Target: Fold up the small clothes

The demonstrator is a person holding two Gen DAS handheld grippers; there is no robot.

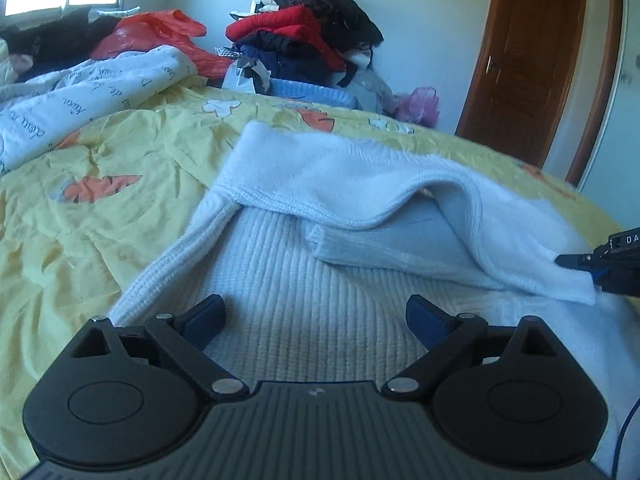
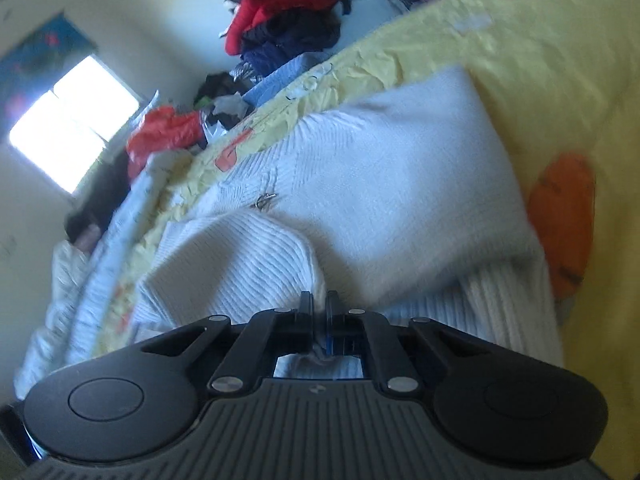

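1. While the white knit sweater (image 1: pixel 304 280) lies on the yellow bedspread (image 1: pixel 80 216), the left gripper (image 1: pixel 316 316) hovers over its ribbed body, angled down, jaws wide, nothing between them.
2. Right gripper (image 2: pixel 319 304), rolled sideways, is clamped on a sweater fold, lifting that edge.

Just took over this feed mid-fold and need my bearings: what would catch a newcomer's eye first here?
The white knit sweater spread across the middle of the yellow carrot-print bedspread, one part already folded over. At its right edge the right tool is shut on a bit of the knit, while the left tool stands open above it, holding nothing. Behind, a heap of red and dark clothes rises against the far wall.
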